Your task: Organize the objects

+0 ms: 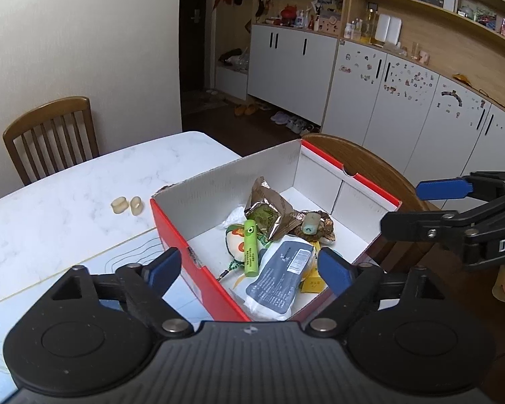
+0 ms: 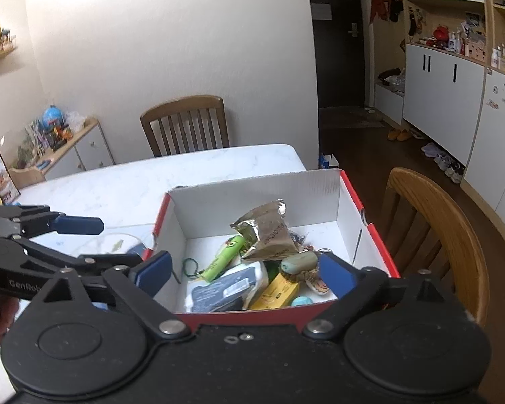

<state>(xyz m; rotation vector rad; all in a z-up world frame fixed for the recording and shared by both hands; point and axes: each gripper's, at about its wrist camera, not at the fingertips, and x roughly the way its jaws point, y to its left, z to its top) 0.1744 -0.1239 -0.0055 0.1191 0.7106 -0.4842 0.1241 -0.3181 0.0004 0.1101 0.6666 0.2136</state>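
Two small cream rings [image 1: 127, 205] sat out on the marble table [image 1: 67, 181], just beside the box's far-left corner; by my read, the last loose things to file. Everything else was already piled in the red-and-white box [image 1: 219, 181]: green tube [image 1: 250, 248], grey-blue pouch [image 1: 277, 277], crumpled foil wrapper [image 1: 269, 207], yellow carton [image 2: 276, 291], all heaped toward the near end. Box stood at the table edge next to the wooden chair [image 2: 434, 222], presumably so both hands could reach in. My left gripper [image 1: 249, 267] hovered over the near-left rim, fingers spread, holding nothing. My right gripper [image 2: 242, 272] hung above the near wall, also spread and empty. Neither was touching the box.
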